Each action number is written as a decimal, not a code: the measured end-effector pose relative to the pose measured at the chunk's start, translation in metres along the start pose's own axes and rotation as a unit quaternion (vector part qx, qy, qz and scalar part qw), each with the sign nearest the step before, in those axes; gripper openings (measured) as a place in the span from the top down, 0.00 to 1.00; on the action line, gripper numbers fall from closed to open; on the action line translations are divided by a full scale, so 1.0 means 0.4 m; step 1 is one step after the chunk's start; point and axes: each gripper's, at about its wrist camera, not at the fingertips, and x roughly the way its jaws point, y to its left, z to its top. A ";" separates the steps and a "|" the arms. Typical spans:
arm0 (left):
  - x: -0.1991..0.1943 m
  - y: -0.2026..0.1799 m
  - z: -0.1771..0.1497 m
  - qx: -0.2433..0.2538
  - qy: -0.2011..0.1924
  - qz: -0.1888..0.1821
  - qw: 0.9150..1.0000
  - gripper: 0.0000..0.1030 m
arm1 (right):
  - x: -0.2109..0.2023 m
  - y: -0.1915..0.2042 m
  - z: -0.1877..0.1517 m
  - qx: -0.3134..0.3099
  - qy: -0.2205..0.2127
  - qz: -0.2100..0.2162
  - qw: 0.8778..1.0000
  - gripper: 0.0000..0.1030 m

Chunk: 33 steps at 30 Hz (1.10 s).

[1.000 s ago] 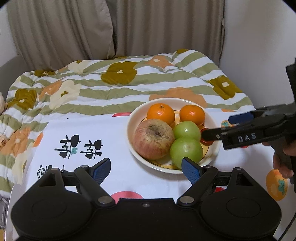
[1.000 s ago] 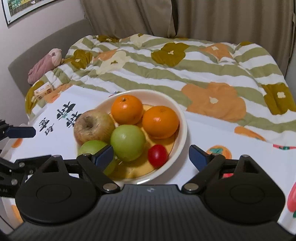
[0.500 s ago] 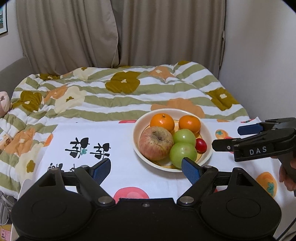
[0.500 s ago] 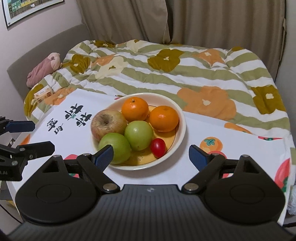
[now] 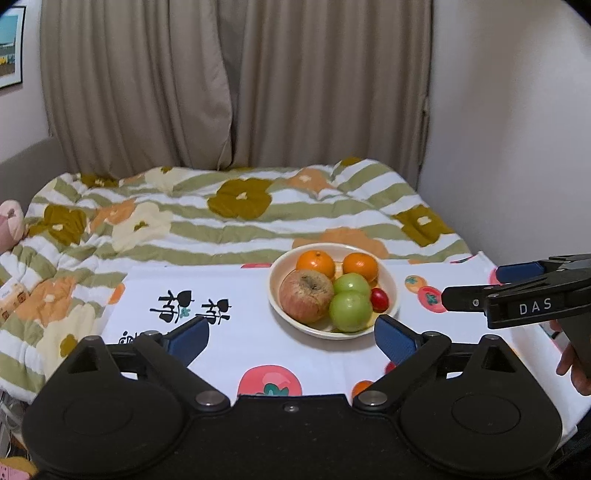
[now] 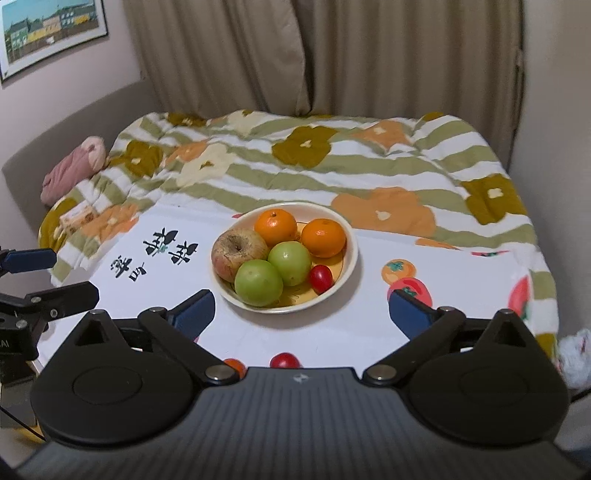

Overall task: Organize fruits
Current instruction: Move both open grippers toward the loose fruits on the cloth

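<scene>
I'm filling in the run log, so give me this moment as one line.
left gripper: open, empty | right gripper: open, empty | bowl: holds all six fruits | stage: both grippers short of bowl

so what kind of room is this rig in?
Most likely a bedroom at home: a floral striped quilt lies over what looks like a bed, closed beige curtains hang behind it, and a framed picture hangs on the wall. The fruit bowl sits on a printed cloth.

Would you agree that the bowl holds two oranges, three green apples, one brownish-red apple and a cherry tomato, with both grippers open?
Not quite: the bowl holds two green apples, not three, as the right wrist view shows. The two oranges, brownish-red apple, cherry tomato and open grippers are right.
</scene>
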 end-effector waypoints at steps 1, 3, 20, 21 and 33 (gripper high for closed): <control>-0.009 -0.001 -0.004 0.003 -0.002 -0.004 1.000 0.04 | -0.016 0.004 -0.006 0.004 -0.002 -0.005 1.000 0.00; -0.027 -0.003 -0.012 0.011 -0.006 -0.013 1.000 0.04 | -0.050 0.009 -0.020 0.013 -0.007 -0.014 1.000 0.00; -0.065 -0.024 -0.078 0.104 -0.008 -0.132 0.986 0.04 | -0.206 0.056 -0.186 0.088 -0.001 -0.115 0.989 0.00; -0.060 -0.029 -0.085 0.114 -0.006 -0.140 0.984 0.04 | -0.207 0.054 -0.197 0.097 0.000 -0.118 0.988 0.00; 0.059 -0.114 -0.153 0.203 0.028 -0.216 0.955 0.13 | -0.140 0.031 -0.299 0.153 0.023 -0.155 0.976 0.00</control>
